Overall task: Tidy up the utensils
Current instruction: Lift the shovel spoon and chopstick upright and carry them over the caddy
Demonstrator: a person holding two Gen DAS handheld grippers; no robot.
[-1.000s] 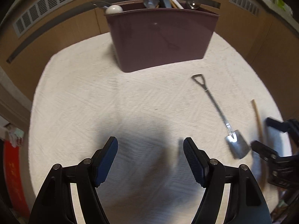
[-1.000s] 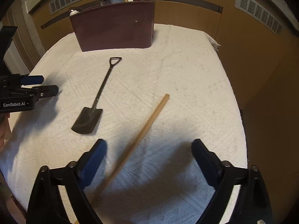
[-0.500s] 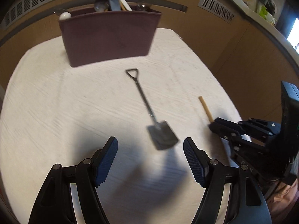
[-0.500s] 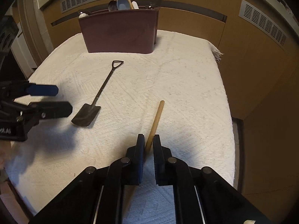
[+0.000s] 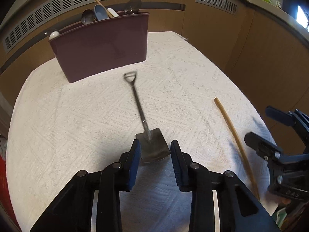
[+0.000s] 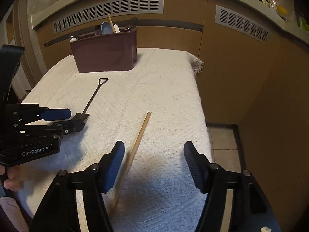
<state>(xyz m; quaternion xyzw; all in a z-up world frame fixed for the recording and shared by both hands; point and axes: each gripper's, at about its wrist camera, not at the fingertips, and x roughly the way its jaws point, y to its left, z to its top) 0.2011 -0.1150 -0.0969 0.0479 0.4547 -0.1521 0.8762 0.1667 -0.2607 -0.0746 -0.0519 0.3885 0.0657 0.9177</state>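
A small metal shovel-shaped spoon (image 5: 146, 127) lies on the white cloth, blade toward me. My left gripper (image 5: 154, 152) is partly closed, its pads on either side of the blade, not visibly touching it; it also shows in the right wrist view (image 6: 63, 118). A wooden chopstick (image 6: 135, 150) lies on the cloth between the fingers of my open right gripper (image 6: 154, 164), near the left pad. The chopstick (image 5: 234, 141) and right gripper (image 5: 270, 129) also show in the left wrist view. A maroon utensil holder (image 5: 100, 46) stands at the back with several spoons and a chopstick in it.
The table is covered by a white textured cloth (image 6: 158, 89); its right edge drops to a tiled floor (image 6: 222, 141). Wooden panels with vent grilles (image 6: 108, 11) stand behind and to the right. The holder also shows in the right wrist view (image 6: 104, 54).
My left gripper moved up to the shovel spoon and narrowed around its blade. My right gripper, shut on the chopstick half a second ago, has opened and the chopstick lies loose.
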